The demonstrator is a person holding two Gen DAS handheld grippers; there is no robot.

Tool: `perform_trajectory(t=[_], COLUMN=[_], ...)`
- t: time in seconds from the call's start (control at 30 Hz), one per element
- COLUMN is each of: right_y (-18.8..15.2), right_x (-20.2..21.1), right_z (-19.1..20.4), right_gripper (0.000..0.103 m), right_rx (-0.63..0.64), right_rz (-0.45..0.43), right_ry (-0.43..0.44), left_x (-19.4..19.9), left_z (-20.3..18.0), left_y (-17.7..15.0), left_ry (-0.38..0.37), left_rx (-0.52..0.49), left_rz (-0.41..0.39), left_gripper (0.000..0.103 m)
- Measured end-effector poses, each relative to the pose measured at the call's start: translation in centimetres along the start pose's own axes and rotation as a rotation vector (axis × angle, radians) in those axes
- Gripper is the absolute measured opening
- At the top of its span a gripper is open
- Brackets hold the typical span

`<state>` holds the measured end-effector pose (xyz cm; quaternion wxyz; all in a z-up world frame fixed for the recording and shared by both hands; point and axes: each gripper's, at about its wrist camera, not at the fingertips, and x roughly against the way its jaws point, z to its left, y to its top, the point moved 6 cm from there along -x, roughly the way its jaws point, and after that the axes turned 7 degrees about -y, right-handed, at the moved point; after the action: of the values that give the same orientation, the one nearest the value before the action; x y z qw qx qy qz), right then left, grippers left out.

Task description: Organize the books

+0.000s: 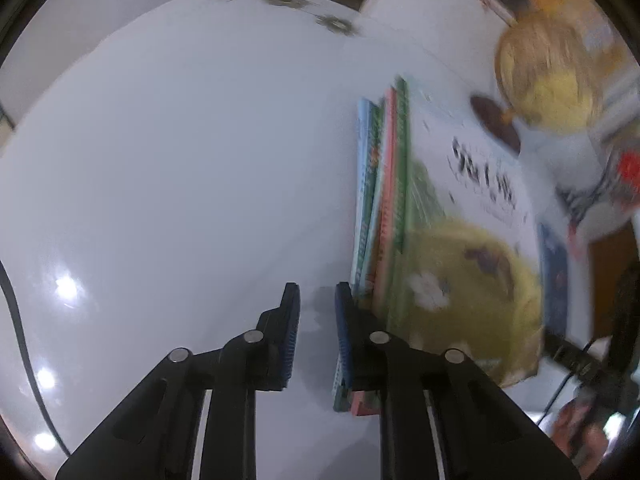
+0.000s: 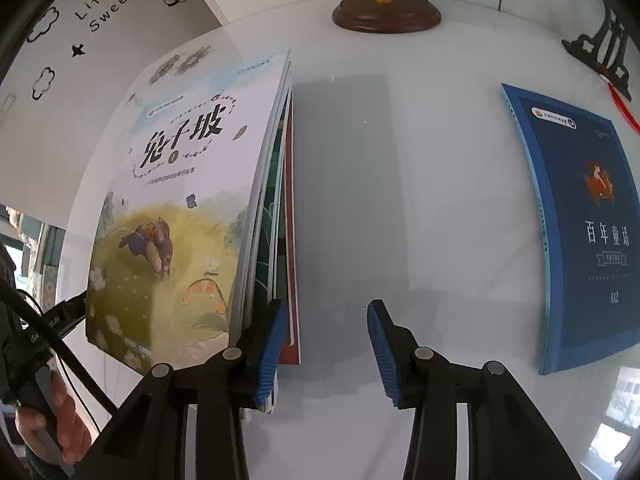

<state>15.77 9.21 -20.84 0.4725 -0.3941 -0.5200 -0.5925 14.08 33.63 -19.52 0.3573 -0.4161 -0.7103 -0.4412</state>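
Book stack [image 2: 192, 208] stands on edge on the worktop [image 2: 420, 208], long axis 12-to-6, squeezed between both grippers. Right gripper [image 2: 326, 344]: stack at 9, fingers half wide, empty. Left gripper [image 1: 318, 332]: stack at 3, fingers narrow, empty. Blue book [image 2: 580, 232] flat at 2, right hand nearer.

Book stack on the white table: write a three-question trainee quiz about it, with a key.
1. True or false: the blue book lies flat on the table, apart from the book stack.
2. What stands behind the books? A globe; B lamp; C vase.
3. Short answer: what does the right gripper hold between its pads?
Key: 1 true; 2 A; 3 nothing.
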Motion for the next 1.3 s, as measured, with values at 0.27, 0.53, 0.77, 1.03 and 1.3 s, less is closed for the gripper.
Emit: perform_trajectory(t=[0.27, 0.53, 0.77, 1.03, 1.3], right_y=[1.2, 0.1, -0.3, 0.2, 0.3], right_x=[-0.2, 0.5, 0.2, 1.0, 1.3], right_z=[1.3, 0.3, 0.3, 2.6, 1.8], right_gripper=[0.026, 0.026, 0.026, 0.026, 0.026], right_rx=[0.058, 0.026, 0.041, 0.137, 0.082], right_rz=[-0.018, 0.015, 0.034, 0.002, -0.009], right_ry=[-0.056, 0.063, 0.003, -0.138, -0.106], left_x=[-0.2, 0.7, 0.8, 0.1, 0.8], left_z=[-1.4, 2.4, 1.3, 0.7, 0.6], left_y=[-0.3, -2.0, -4.4, -3.2, -3.7], left_ry=[0.023, -0.08, -0.039, -0.044, -0.042], left_rx=[-0.038, 0.101, 0.041, 0.055, 0.018], left_rz=[0.013, 0.058, 0.061, 0.053, 0.056], left_gripper=[0.005, 0.013, 0.022, 0.021, 0.022])
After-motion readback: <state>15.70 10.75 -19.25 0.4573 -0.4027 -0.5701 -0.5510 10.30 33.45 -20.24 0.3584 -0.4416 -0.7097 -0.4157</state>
